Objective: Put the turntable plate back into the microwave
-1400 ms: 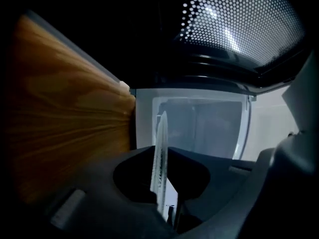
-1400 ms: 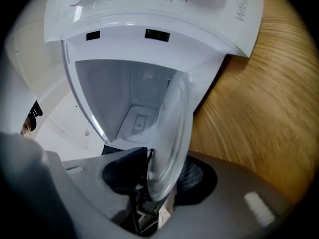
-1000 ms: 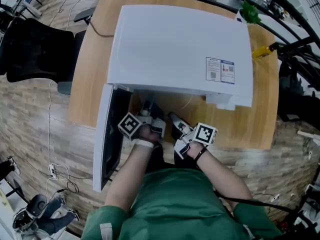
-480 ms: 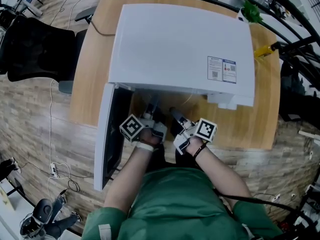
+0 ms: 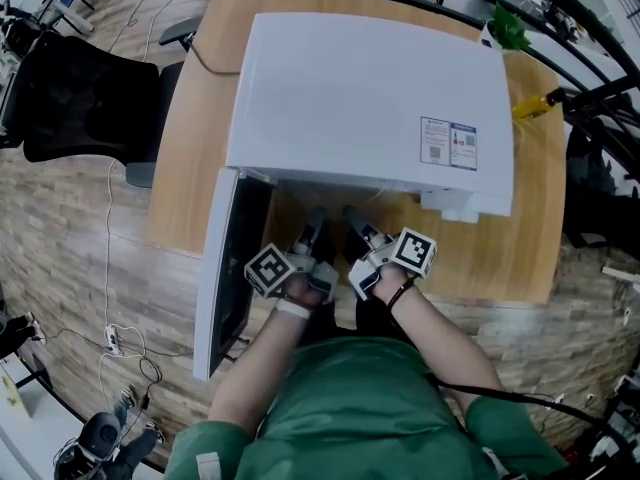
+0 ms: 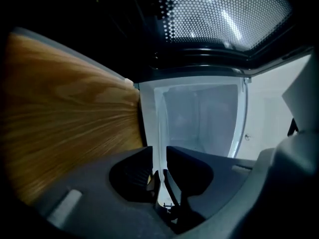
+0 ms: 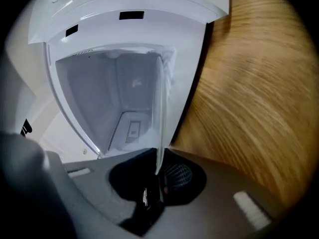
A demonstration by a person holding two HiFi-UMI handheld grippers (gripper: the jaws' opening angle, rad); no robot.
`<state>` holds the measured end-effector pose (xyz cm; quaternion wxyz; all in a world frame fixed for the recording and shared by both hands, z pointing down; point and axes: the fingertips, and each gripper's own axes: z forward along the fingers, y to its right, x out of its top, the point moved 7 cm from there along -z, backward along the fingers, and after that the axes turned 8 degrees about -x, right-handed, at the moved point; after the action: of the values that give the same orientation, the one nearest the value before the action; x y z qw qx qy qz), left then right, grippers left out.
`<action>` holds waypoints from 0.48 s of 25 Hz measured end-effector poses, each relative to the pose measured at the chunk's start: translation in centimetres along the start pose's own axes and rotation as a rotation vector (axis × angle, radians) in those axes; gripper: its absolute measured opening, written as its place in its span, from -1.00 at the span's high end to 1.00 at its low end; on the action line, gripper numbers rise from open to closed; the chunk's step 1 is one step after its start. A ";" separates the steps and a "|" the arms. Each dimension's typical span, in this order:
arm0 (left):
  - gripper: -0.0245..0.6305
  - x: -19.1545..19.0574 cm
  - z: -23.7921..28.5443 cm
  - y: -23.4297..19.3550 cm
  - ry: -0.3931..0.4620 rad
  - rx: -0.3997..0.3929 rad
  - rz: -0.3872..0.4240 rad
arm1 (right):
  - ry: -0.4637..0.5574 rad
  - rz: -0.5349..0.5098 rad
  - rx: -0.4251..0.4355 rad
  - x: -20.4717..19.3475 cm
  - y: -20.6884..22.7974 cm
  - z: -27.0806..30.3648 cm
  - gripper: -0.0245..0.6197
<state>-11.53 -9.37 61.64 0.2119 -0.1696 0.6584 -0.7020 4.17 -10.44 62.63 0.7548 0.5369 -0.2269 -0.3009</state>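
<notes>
One plate (image 7: 99, 98), rim in just-closed right claw (image 7: 158, 156)

In head view, microwave (image 5: 365, 98) hides turntable plate (image 6: 158, 148).

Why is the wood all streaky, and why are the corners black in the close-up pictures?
Left gripper view: the wooden table is smeared into streaks by motion blur, and the top is dark except bright spots on the door mesh. Right gripper view: same streaky wood; the black corners come from the round wide-angle lens. Head view: sharp, though the microwave edges bow.
</notes>
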 end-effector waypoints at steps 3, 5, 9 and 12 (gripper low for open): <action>0.80 0.2 0.7 0.0 -0.001 0.012 0.003 | 0.005 0.010 0.001 0.1 -0.1 0.4 0.79; 0.81 0.4 1.0 0.0 -0.001 0.014 -0.002 | 0.006 0.007 0.009 0.2 -0.3 0.6 0.78; 0.81 1.0 1.4 -0.1 0.008 0.010 -0.006 | -0.004 -0.013 0.032 0.4 -1.0 0.0 0.48; 0.82 1.3 1.7 -0.1 0.011 0.006 -0.012 | 0.037 0.024 0.008 0.9 -0.4 -1.5 0.48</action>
<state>-11.76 -11.46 61.79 0.2046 -0.1691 0.6565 -0.7061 5.73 -10.16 61.74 0.7602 0.5427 -0.2207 -0.2807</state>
